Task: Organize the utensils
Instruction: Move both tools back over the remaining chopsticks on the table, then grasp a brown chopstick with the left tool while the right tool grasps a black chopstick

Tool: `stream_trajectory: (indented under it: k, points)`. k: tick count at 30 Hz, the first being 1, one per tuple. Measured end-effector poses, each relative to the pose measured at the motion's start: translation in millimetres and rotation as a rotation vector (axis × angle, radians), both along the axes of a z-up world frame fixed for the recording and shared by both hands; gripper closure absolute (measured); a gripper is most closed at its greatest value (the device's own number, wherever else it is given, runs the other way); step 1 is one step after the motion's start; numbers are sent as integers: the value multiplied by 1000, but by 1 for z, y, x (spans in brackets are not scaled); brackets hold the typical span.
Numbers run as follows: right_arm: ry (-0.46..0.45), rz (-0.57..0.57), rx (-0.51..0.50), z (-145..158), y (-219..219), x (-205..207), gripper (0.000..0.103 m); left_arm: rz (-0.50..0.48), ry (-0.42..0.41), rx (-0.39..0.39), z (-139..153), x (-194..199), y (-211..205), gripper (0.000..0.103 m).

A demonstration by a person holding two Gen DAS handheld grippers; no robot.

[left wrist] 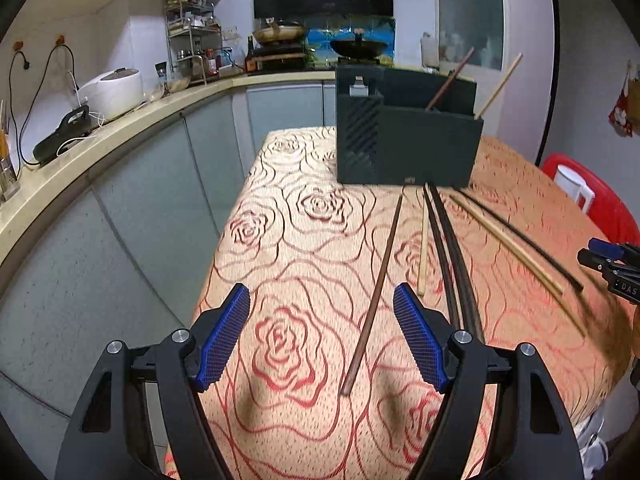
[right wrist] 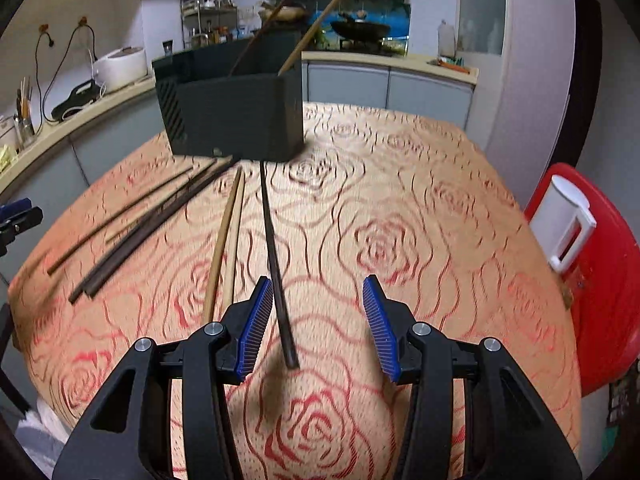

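A dark green utensil box stands at the far end of the rose-patterned table, with two chopsticks leaning in it; it also shows in the right wrist view. Several chopsticks lie on the cloth in front of it. My left gripper is open, with a brown chopstick lying between its fingers. My right gripper is open, with a dark chopstick lying near its left pad. A light wooden pair and a dark bundle lie to the left.
A kitchen counter with a rice cooker runs along the left. A red stool with a white cup stands right of the table. The right gripper's tip shows at the left wrist view's right edge.
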State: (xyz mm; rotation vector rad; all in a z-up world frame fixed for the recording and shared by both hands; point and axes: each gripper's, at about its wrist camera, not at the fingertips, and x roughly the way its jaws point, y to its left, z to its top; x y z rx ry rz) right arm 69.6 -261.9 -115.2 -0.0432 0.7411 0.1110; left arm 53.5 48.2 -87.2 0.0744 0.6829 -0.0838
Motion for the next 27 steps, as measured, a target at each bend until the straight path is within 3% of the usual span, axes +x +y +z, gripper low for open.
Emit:
stream_trajectory:
  k: [18, 22, 27]
  points:
    - [77, 11, 6, -25, 4, -4, 57, -51, 138, 26, -49, -7, -5, 32]
    - [70, 12, 5, -26, 5, -4, 58, -89, 133, 23, -51, -10, -12, 49]
    - [56, 41, -9, -25, 12, -7, 71, -127, 119, 21, -51, -14, -20, 67]
